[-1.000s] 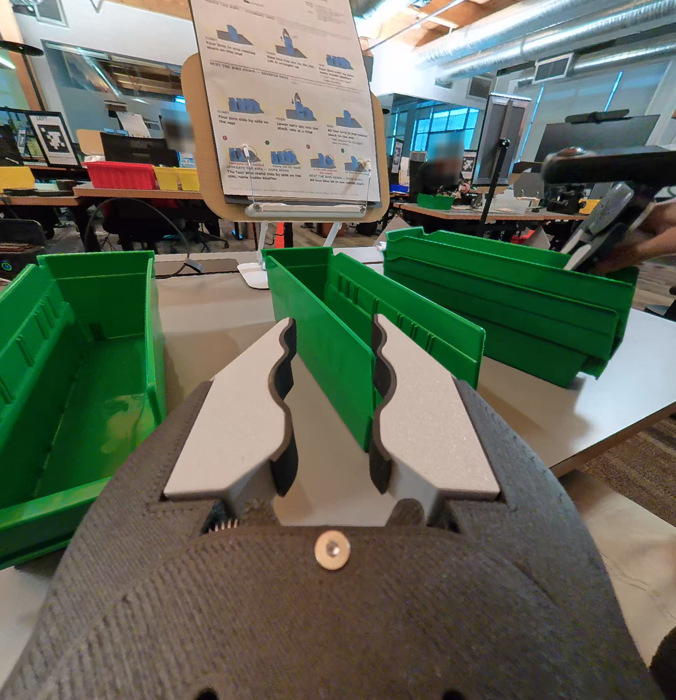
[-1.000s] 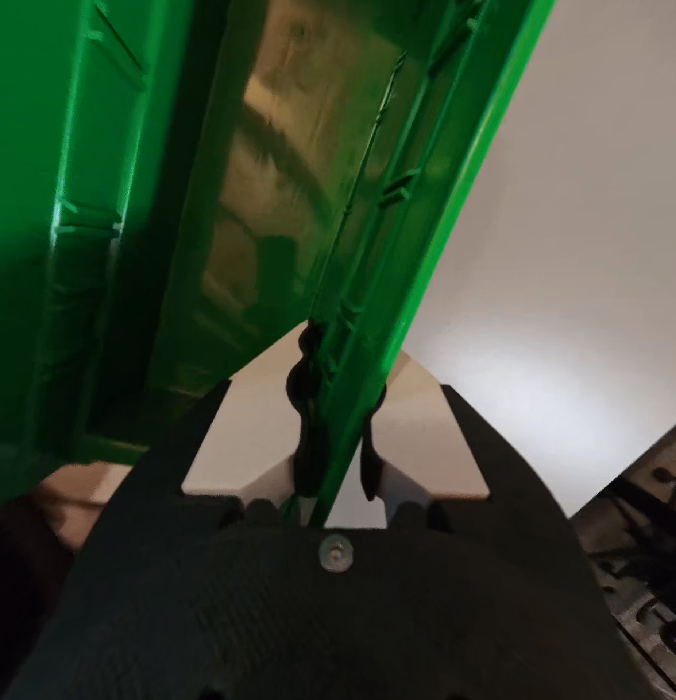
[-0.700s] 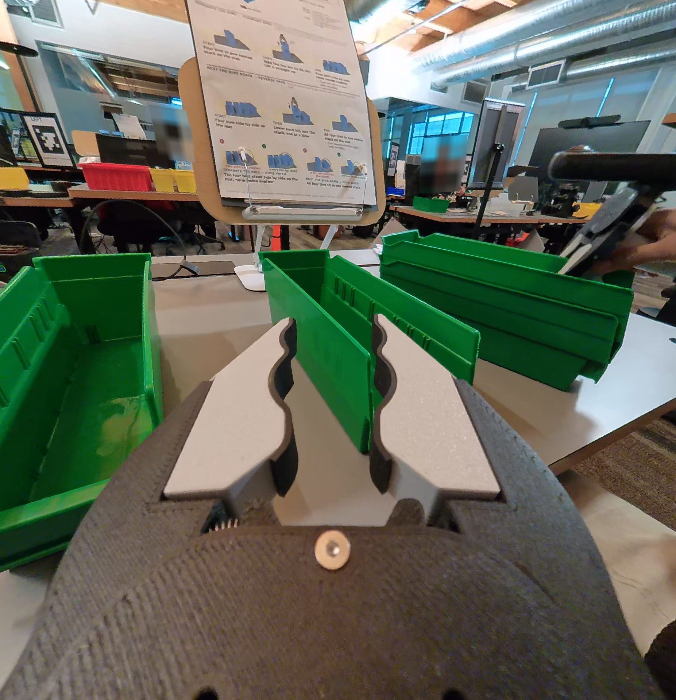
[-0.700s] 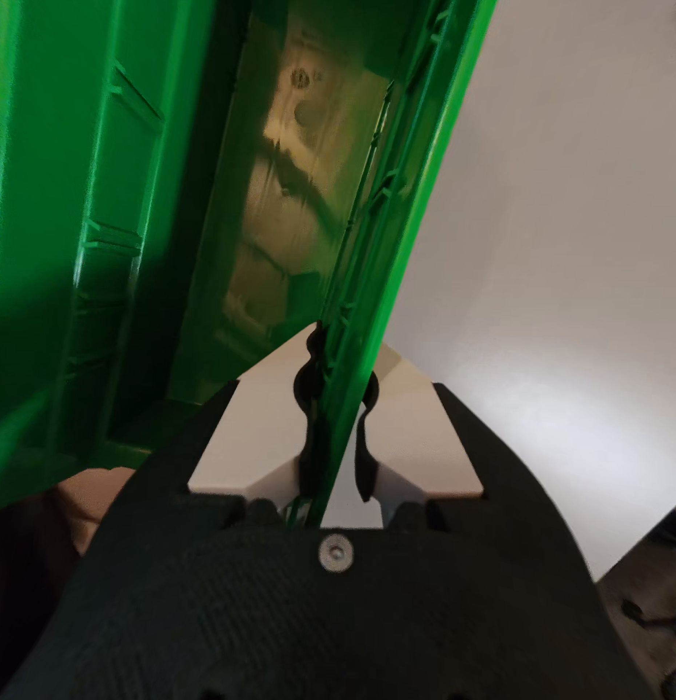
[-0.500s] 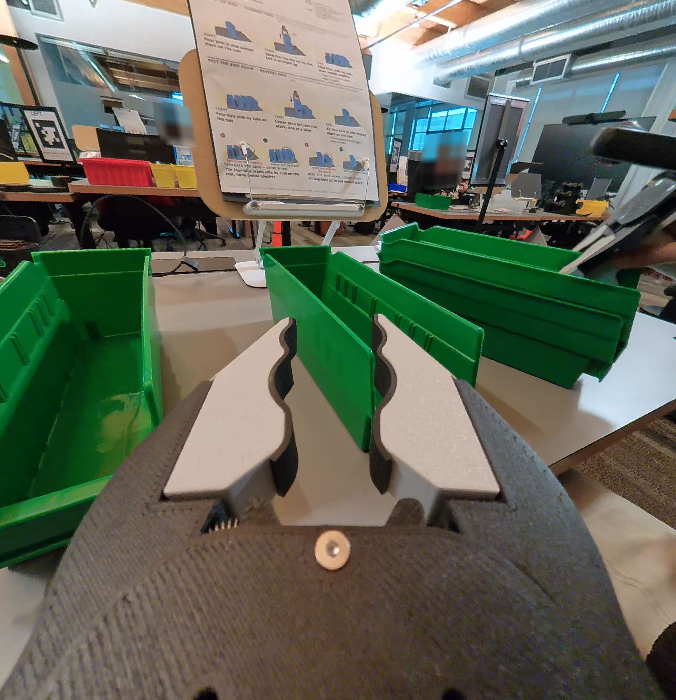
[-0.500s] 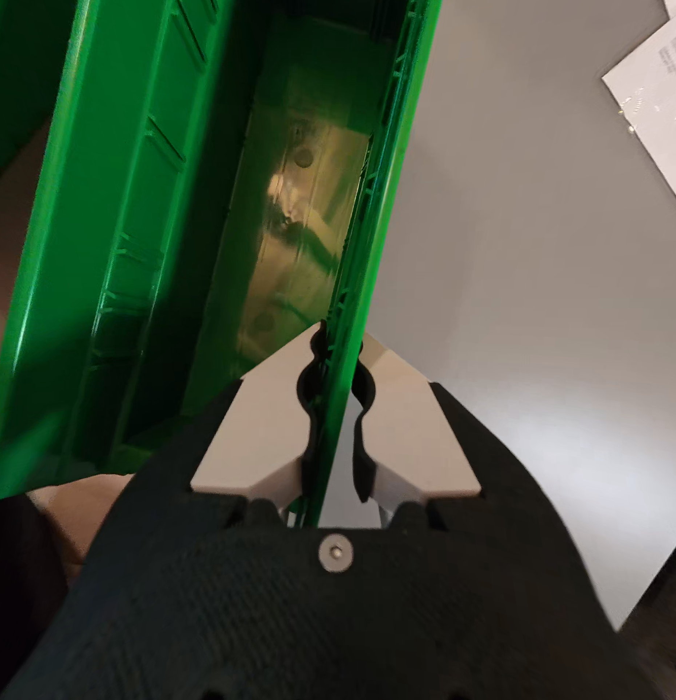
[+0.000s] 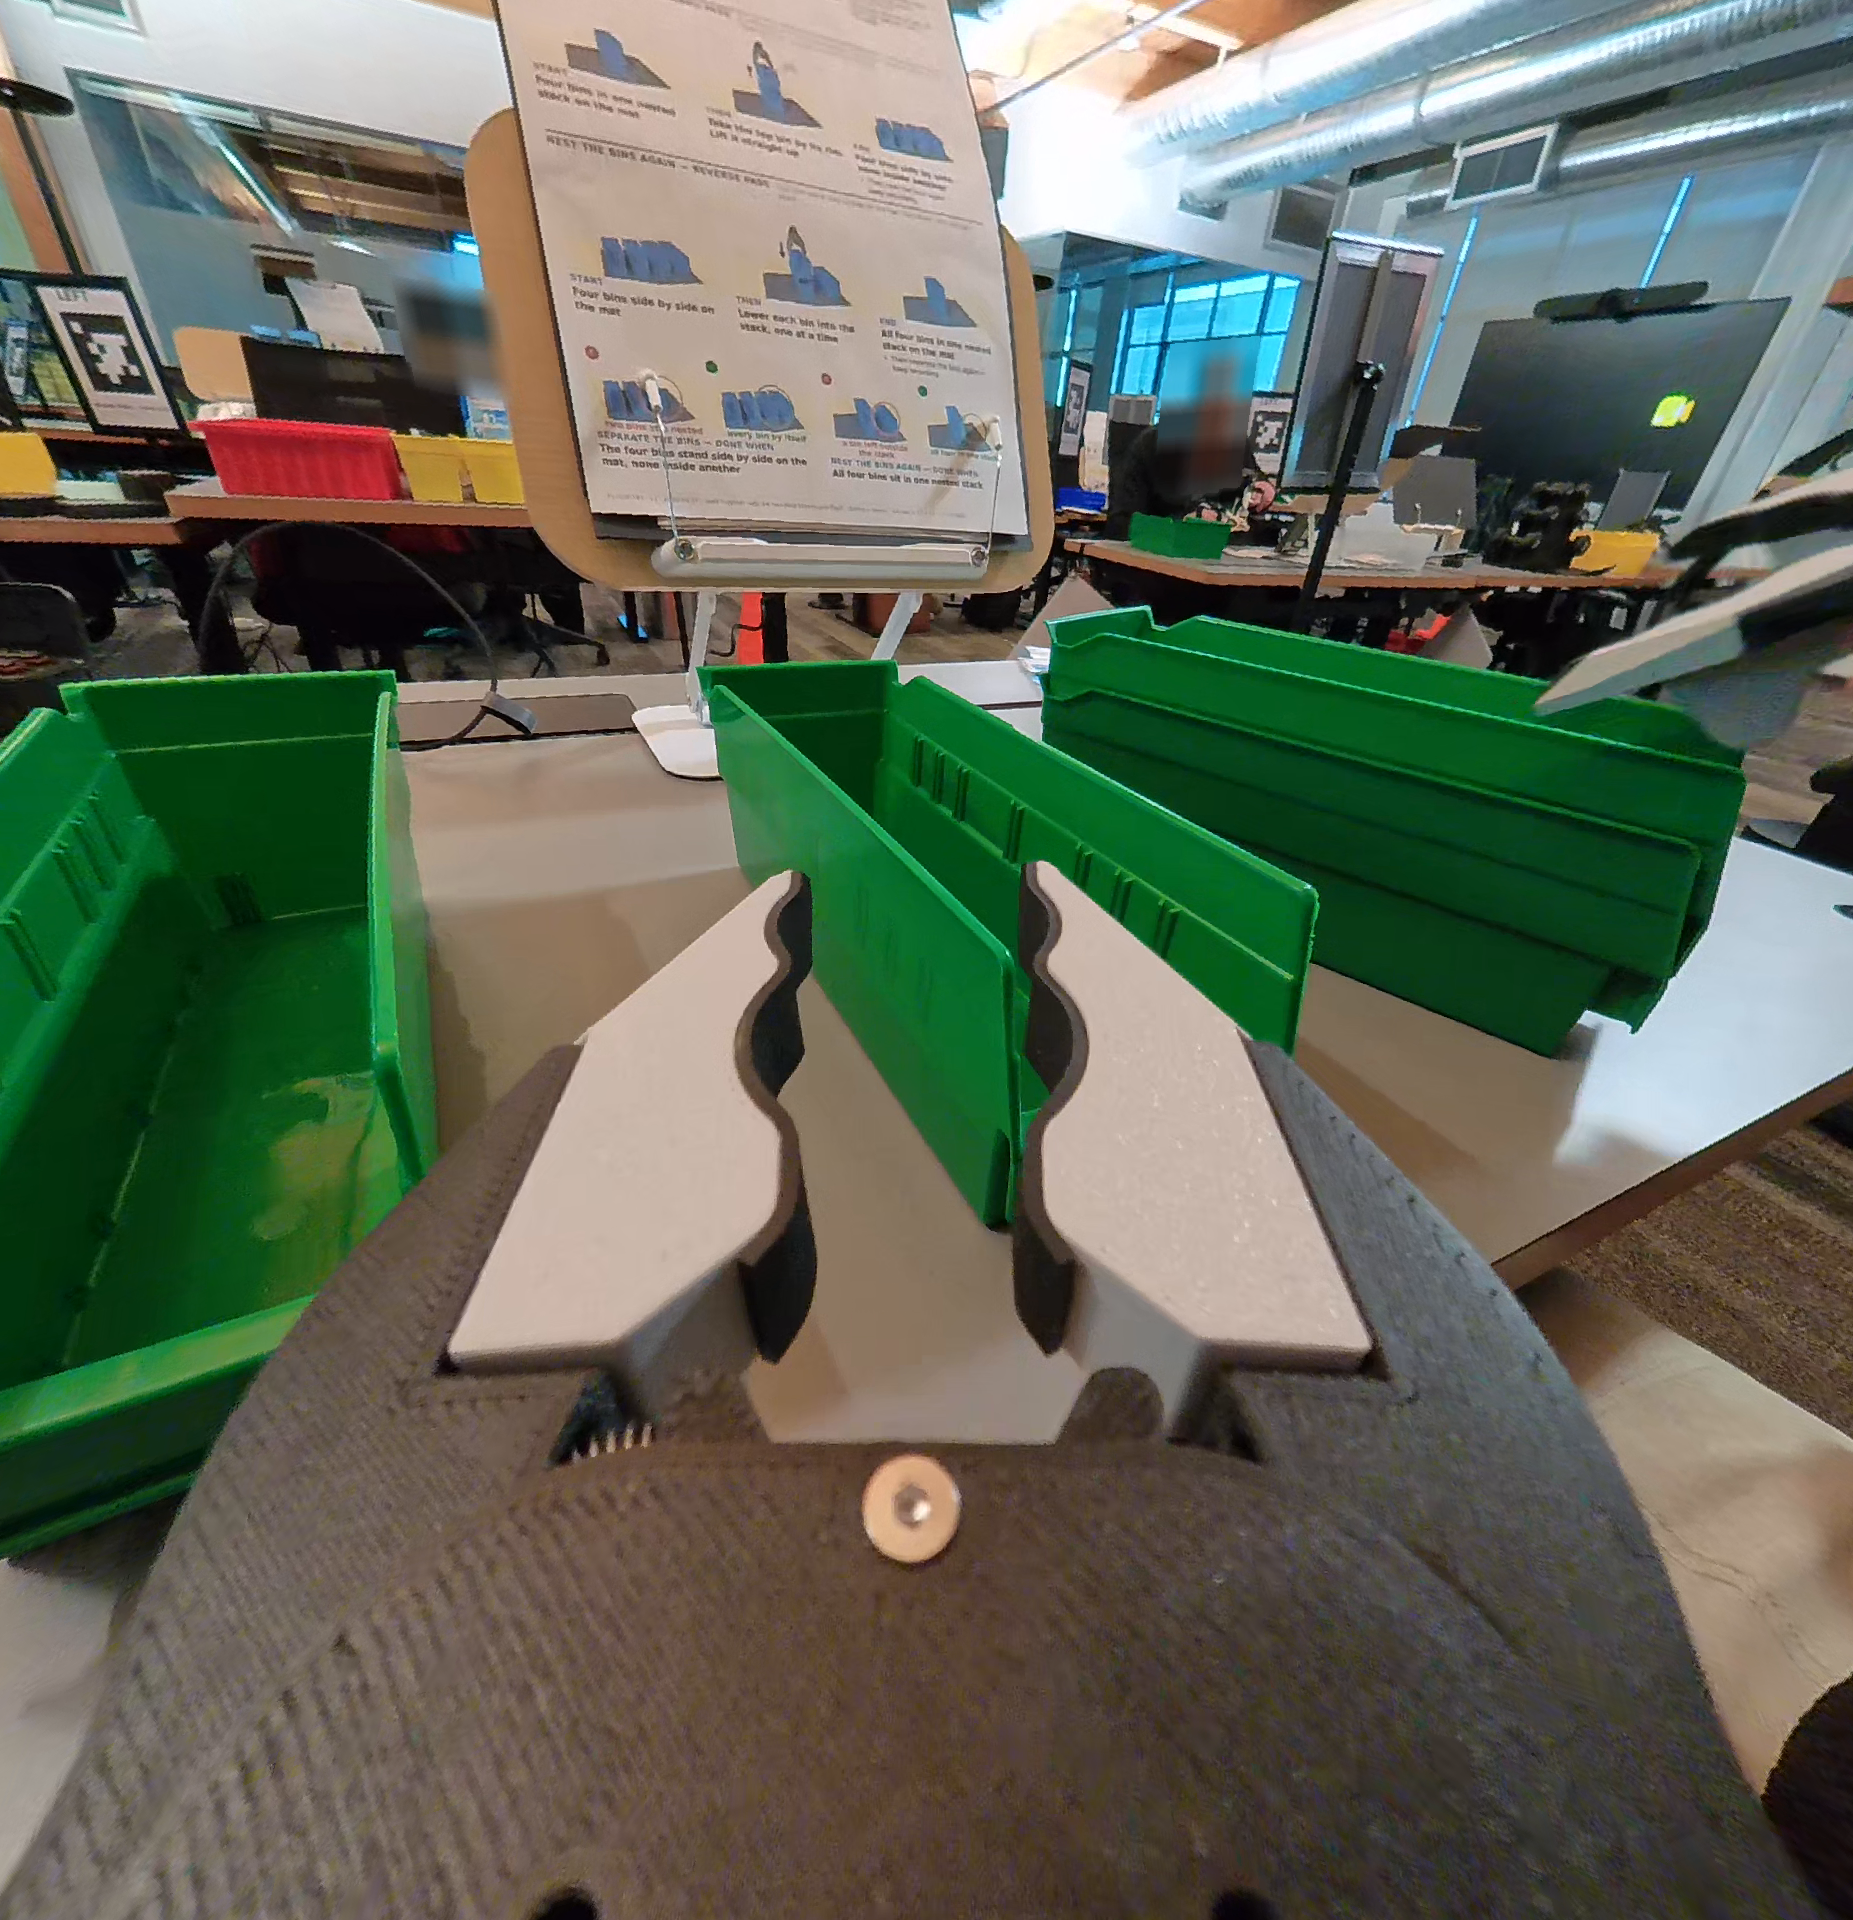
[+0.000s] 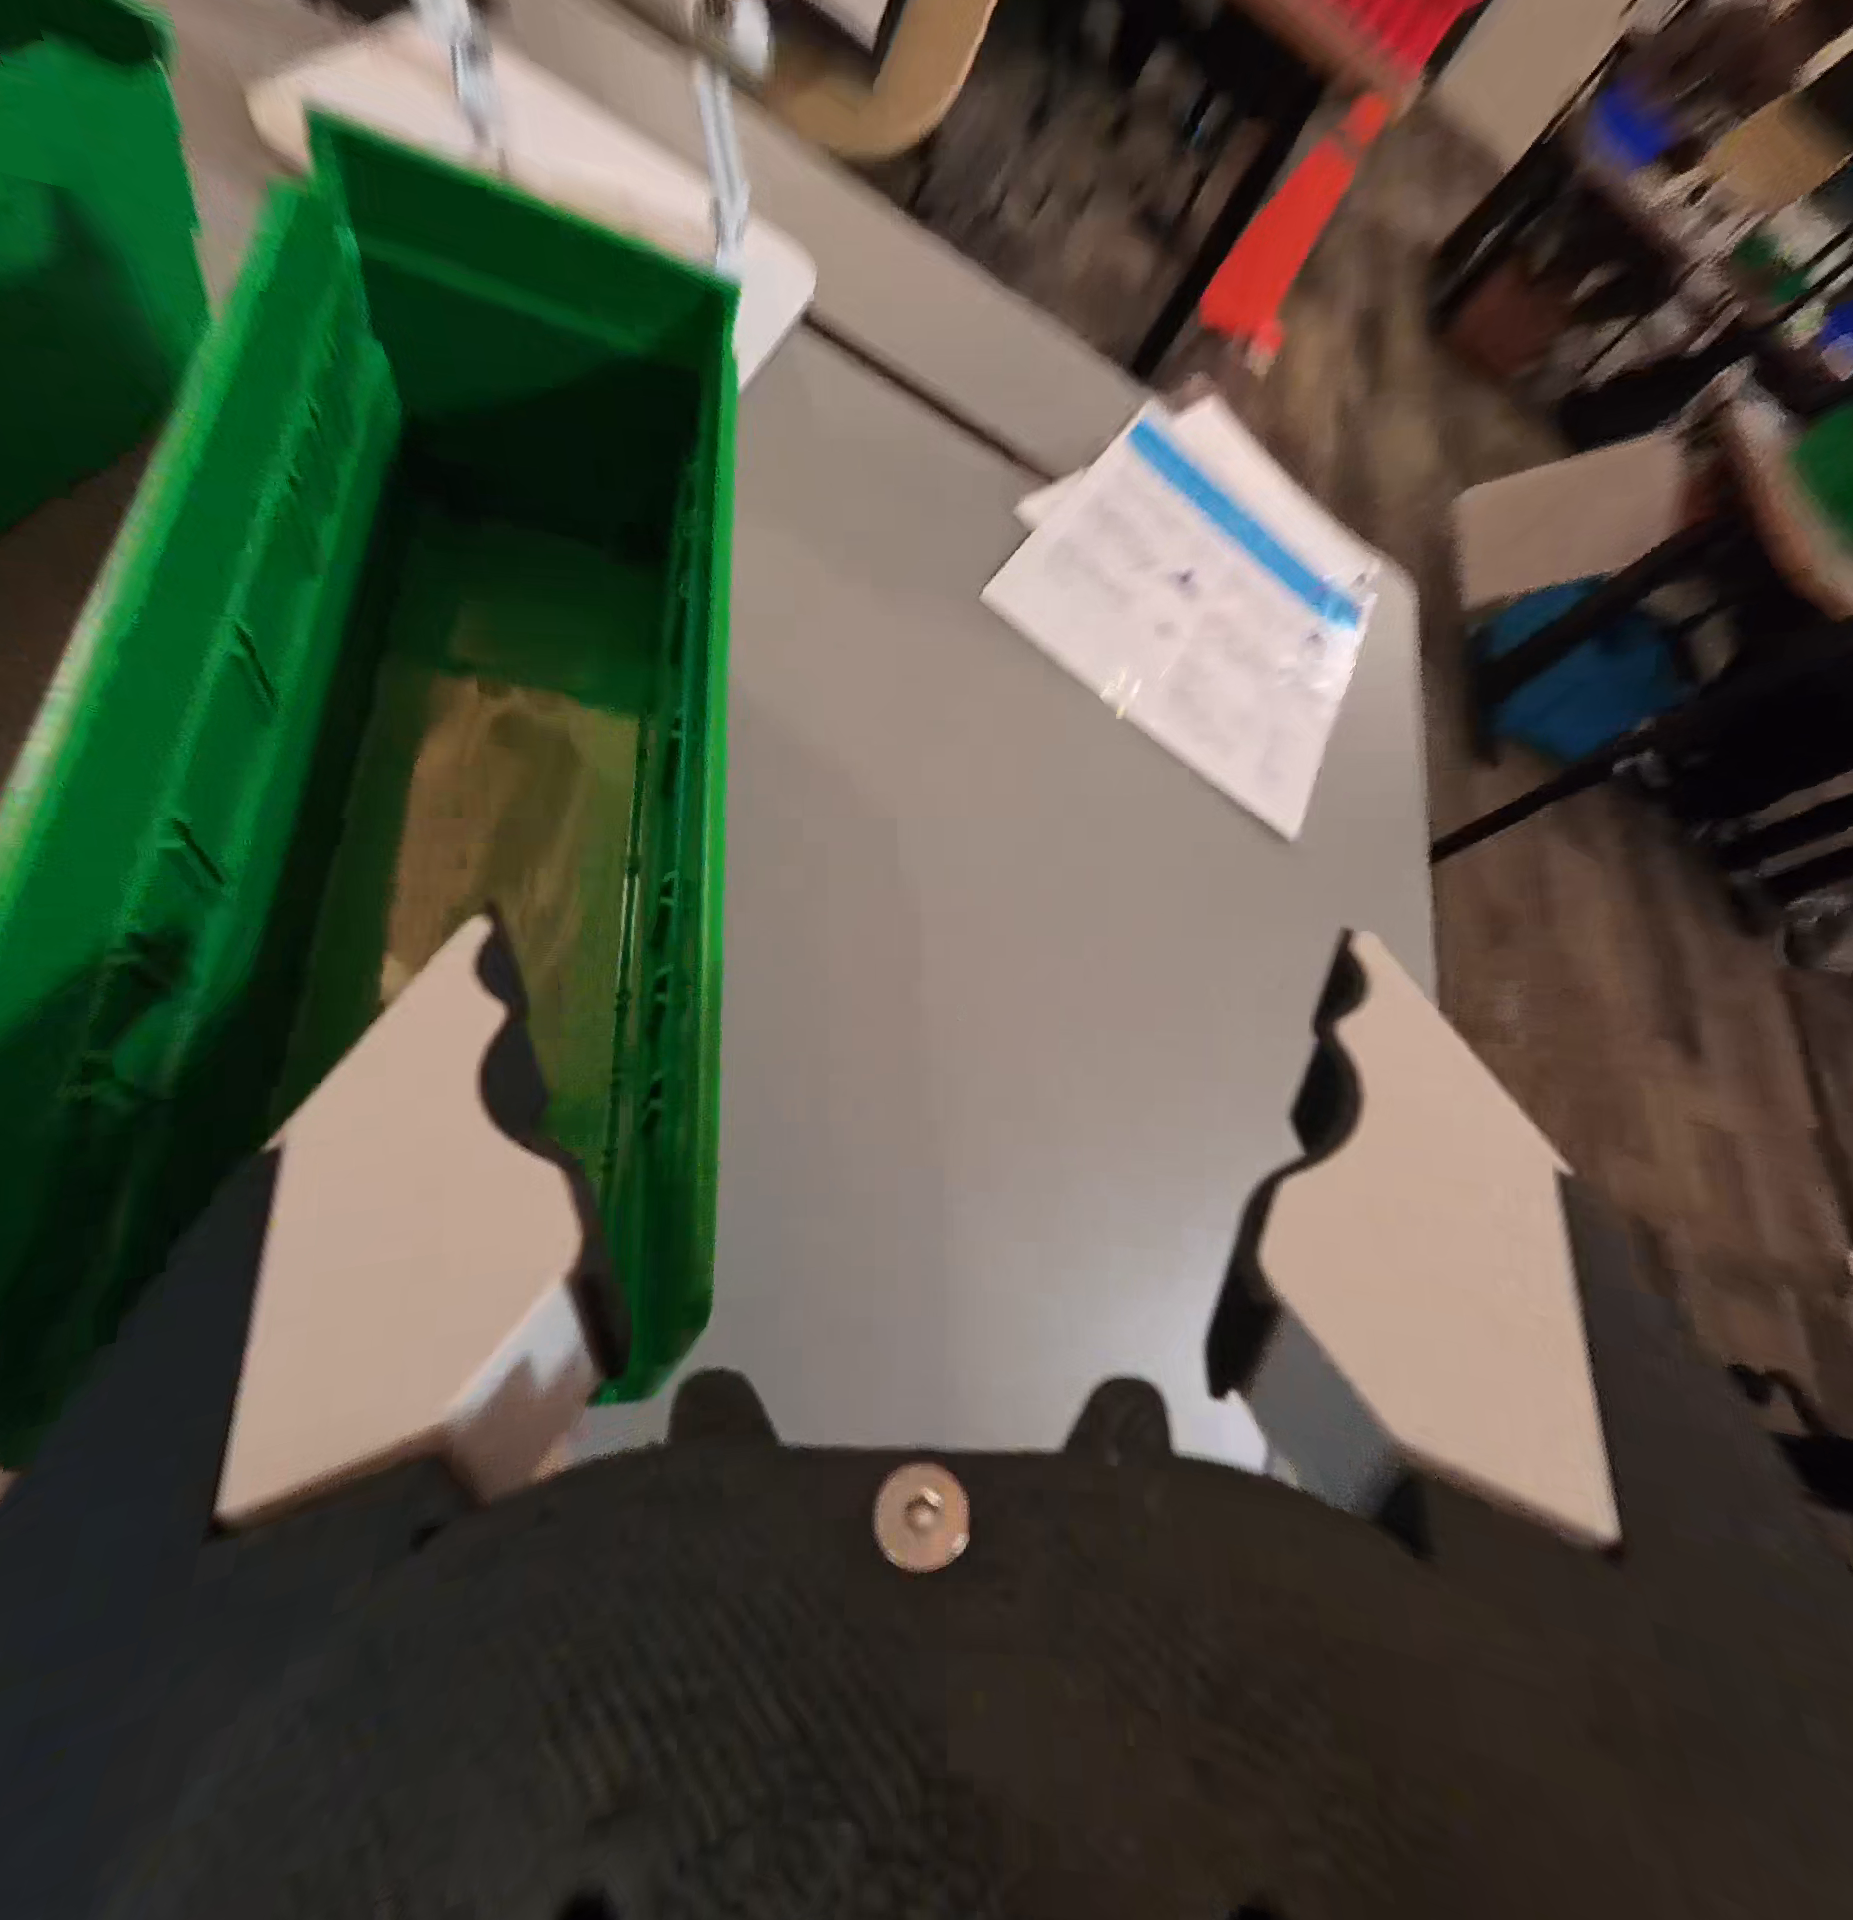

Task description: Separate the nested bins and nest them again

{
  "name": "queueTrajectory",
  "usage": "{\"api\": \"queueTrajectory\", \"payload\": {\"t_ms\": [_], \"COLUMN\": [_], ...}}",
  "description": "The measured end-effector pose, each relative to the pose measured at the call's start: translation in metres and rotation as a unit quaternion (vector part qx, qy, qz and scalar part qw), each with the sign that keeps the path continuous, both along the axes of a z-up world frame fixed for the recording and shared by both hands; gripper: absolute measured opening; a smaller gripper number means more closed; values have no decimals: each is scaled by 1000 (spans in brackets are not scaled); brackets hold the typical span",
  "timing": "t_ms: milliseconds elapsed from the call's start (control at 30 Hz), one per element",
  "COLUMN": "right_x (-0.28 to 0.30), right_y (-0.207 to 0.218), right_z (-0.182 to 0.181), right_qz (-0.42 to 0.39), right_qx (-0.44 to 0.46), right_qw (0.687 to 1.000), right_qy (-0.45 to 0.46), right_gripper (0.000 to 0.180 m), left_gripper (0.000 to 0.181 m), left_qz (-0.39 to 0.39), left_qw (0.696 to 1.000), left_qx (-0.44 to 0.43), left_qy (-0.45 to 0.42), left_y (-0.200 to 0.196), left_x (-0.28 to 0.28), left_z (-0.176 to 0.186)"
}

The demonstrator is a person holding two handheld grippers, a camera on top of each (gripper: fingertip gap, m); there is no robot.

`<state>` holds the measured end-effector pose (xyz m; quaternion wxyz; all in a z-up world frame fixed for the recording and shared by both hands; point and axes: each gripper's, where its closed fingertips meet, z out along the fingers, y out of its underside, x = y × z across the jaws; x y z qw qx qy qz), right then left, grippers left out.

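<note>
A: Left wrist view: low, near table (image 7: 548,831) height, facing level across toward stand (image 7: 776,312), close behind middle bin (image 7: 1005,914).
B: Right wrist view?
A: Higher, tilted steeply down, blurred, close over bin stack (image 8: 548,644). Shared: bin stack (image 7: 1369,821), table (image 8: 1005,935).

A printed instruction sheet (image 7: 766,270) stands clipped to a rounded wooden board (image 7: 506,343) on a white stand (image 7: 683,738) at the far edge of the grey worktop (image 7: 548,831). Loose papers (image 8: 1202,603) lie near the worktop's far right corner. Beyond, a red crate (image 7: 298,457) and yellow tubs (image 7: 454,468) sit on another table.
</note>
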<state>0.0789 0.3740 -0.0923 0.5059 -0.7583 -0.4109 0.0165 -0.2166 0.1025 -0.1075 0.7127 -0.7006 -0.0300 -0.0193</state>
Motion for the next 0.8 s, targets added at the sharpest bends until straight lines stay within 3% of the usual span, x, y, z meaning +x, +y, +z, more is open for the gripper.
{"api": "queueTrajectory", "payload": {"t_ms": [167, 267, 300, 400, 433, 500, 600, 667, 733, 800], "right_x": [16, 17, 18, 29, 34, 34, 34, 34, 17, -1], "right_y": [-49, -79, -84, -82, -75, -63, -59, -57, -70, -84], "right_z": [46, 35, 26, 21, 14, -9, -36, -47, -64, -72], "right_qz": [29, 76, 86, 91, 81, 66, 71, 69, 112, 144], "right_qx": [147, 148, 142, 167, 141, 38, -20, -23, -91, -133], "right_qw": [977, 965, 965, 945, 942, 942, 955, 959, 954, 948], "right_qy": [151, 202, 205, 266, 295, 327, 288, 275, 263, 251], "right_gripper": [149, 129, 117, 49, 44, 63, 48, 51, 42, 46], "left_gripper": [40, 40, 40, 40, 40, 40, 39, 40, 40, 40], "left_qz": [-6, -8, -8, -8, -8, -4, -8, -13, -19, -27], "left_qw": [1000, 1000, 1000, 1000, 1000, 999, 999, 999, 999, 998], "left_qx": [-1, 1, 2, 7, 5, 4, 7, 5, 4, -1], "left_qy": [0, 6, 8, 17, 24, 37, 46, 49, 48, 48], "left_y": [0, 0, 0, 0, 0, 0, 0, 1, 1, 1], "left_x": [3, 5, 6, 8, 10, 12, 17, 20, 23, 26], "left_z": [0, 1, 2, 4, 3, 3, 5, 5, 4, 3]}}
